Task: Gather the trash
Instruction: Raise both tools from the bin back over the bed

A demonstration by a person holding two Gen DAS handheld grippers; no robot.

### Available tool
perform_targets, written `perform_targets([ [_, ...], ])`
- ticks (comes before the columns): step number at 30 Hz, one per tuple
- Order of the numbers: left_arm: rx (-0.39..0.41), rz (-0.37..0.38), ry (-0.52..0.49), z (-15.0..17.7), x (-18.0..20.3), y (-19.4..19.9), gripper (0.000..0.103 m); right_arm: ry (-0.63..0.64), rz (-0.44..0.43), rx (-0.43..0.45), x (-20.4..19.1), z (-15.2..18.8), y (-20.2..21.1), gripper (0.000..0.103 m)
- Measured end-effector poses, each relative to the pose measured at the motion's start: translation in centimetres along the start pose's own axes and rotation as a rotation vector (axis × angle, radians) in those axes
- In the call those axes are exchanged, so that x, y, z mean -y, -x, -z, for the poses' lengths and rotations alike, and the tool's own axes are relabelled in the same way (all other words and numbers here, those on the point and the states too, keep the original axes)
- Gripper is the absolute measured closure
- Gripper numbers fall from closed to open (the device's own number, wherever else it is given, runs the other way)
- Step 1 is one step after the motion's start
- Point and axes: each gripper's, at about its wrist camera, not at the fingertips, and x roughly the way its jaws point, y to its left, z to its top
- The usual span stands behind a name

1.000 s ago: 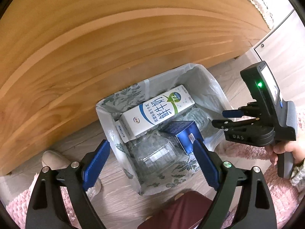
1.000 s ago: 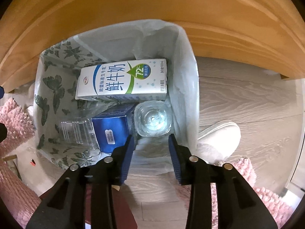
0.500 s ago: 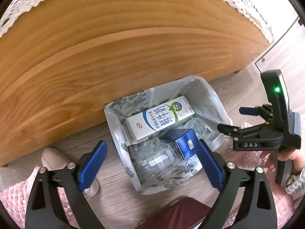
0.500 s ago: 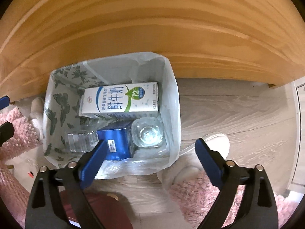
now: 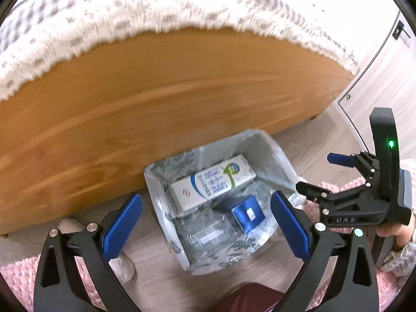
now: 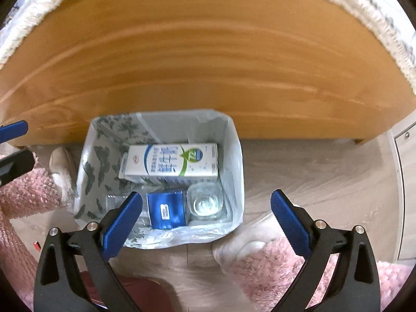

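Partly hidden under the rest, a crumpled clear plastic bottle [image 5: 205,234] at the bottom of the bin; blurred, outline hard to trace. Cut off at 6 o'clock in both views, something dark maroon [image 5: 249,297], not identifiable.

Inside the white bin bag printed with grey-green butterflies [image 6: 96,166]: a white, blue and green milk carton [image 6: 170,162] lying flat toward 12 o'clock, a small glossy blue box with a white sticker [image 6: 166,209] below it, a clear glass jar [image 6: 205,204] just at 3 o'clock of the box. Behind the bag, a broad wooden panel [image 6: 208,52] topped by white fringed cloth [image 5: 130,33]. Pink fluffy rug [image 6: 262,262] and pale slippers [image 6: 61,174] on grey wood-look floor.

On the carton, large Chinese characters and "72"; smaller print unreadable. On the other handheld tool, "DAS".

Left gripper [image 5: 206,222] spread wide, nothing between the blue pads. Right gripper [image 6: 206,217] opening, jaws apart, gripping nothing, above the bag.
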Motion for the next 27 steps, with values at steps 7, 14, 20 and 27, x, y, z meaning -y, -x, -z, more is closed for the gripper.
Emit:
perform_targets([
  [7,0.082,-0.005,-0.046,-0.4,0.8,2.3,0.007,-0.007,0.029,0.119,0.0,0.1,3.1,0.008],
  [14,0.167,0.003,-0.079,-0.8,1.7,5.4,0.007,-0.056,0.023,0.255,0.7,-0.2,6.9,0.008],
  [20,0.235,-0.016,-0.122,-1.1,2.3,8.0,0.007,-0.084,0.028,0.372,1.2,-0.7,10.1,0.008],
  [27,0.322,-0.038,-0.181,-2.4,3.1,11.1,0.007,-0.111,0.040,0.481,1.8,-2.1,13.4,0.008],
])
